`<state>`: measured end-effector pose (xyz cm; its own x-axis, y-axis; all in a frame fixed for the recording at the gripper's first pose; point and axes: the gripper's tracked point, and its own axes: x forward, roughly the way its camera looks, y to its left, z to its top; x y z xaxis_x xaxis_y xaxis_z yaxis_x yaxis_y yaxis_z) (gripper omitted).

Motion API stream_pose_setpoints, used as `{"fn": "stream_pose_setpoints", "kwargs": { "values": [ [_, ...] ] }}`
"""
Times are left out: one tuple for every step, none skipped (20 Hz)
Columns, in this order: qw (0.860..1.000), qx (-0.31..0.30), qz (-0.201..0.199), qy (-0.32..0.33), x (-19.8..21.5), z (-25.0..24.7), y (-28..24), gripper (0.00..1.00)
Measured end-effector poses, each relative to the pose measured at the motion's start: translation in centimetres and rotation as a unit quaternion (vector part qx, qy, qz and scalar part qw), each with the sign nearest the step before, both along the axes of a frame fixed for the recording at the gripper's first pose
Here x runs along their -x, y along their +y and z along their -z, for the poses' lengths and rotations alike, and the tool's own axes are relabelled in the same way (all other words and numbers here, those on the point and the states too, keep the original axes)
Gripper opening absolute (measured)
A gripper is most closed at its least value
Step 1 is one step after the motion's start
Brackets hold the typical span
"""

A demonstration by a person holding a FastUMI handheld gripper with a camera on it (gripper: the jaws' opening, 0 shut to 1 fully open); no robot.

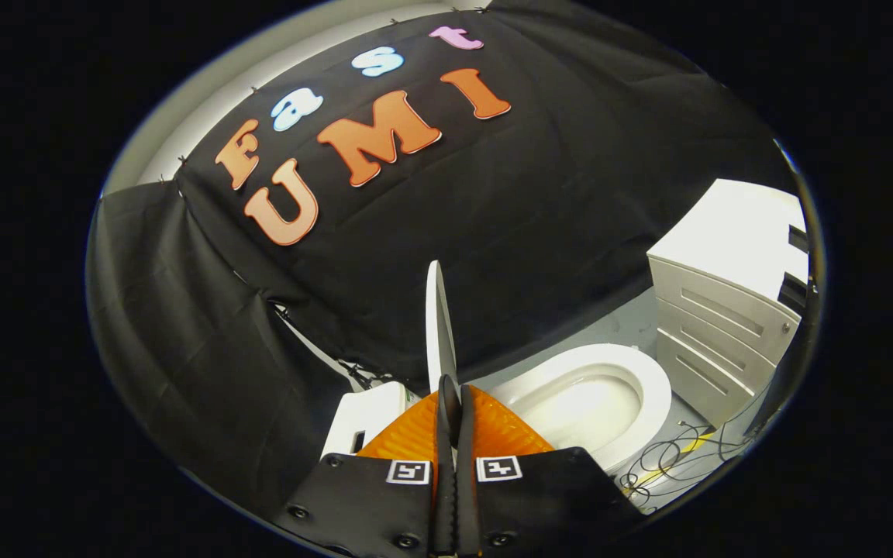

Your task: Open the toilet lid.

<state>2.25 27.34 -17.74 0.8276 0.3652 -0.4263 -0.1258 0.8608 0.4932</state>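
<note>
Two fingers: my gripper (453, 391) has its fingers drawn close together, and the thin edge of the toilet lid (439, 325) runs straight into the narrow slot between them; both fingers look pressed on that edge, so I read it as clamped on the lid.
Lid: I see it edge-on, standing upright and raised well off the bowl, rising from between my fingertips toward the black cloth wall (555, 201).
Seat and bowl: the white toilet seat (652, 384) lies flat around the open toilet bowl (582, 407), just beyond my fingers on the right side; the lid is no longer over it.
Tank: the white toilet tank (365, 418) sits beyond my fingers on the left, against the foot of the cloth wall, at the lid's hinge end.
Cabinet: a white drawer cabinet (725, 310) stands near the far side of the bowl, apart from it, with a strip of grey floor (632, 322) between them.
Cables: a tangle of dark cables (660, 461), with one yellow lead among them, lies on the floor just beside the near rim of the bowl.
Wall: black cloth hangs behind the toilet and wraps round on the left; a pale wall (206, 101) shows above its upper edge.
</note>
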Motion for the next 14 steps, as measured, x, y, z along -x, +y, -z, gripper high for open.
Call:
{"fn": "stream_pose_setpoints", "kwargs": {
  "values": [
    [1.0,0.005,-0.004,-0.002,0.3,-0.2,0.5,0.08],
    [1.0,0.009,-0.006,-0.004,0.5,-0.6,1.3,0.08],
    [1.0,0.01,-0.009,-0.005,0.8,-0.9,2.0,0.08],
    [1.0,0.013,-0.013,-0.006,0.9,-1.2,2.9,0.08],
    [1.0,0.02,-0.018,-0.008,1.1,-1.5,3.7,0.08],
    [0.999,0.03,-0.022,-0.012,1.4,-1.8,4.2,0.08],
    [0.999,0.041,-0.027,-0.016,1.6,-2.0,4.8,0.08],
    [0.998,0.049,-0.032,-0.02,1.7,-2.2,5.4,0.08],
    [0.998,0.052,-0.037,-0.022,1.9,-2.3,6.1,0.08],
    [0.998,0.05,-0.041,-0.023,2.3,-2.5,6.8,0.08],
    [0.998,0.047,-0.047,-0.023,2.6,-2.7,7.4,0.08],
    [0.997,0.047,-0.051,-0.025,2.7,-2.8,8.1,0.08],
    [0.997,0.051,-0.055,-0.028,3.0,-2.9,8.5,0.08],
    [0.996,0.055,-0.058,-0.03,2.7,-2.8,9.2,0.08]
  ]
}}
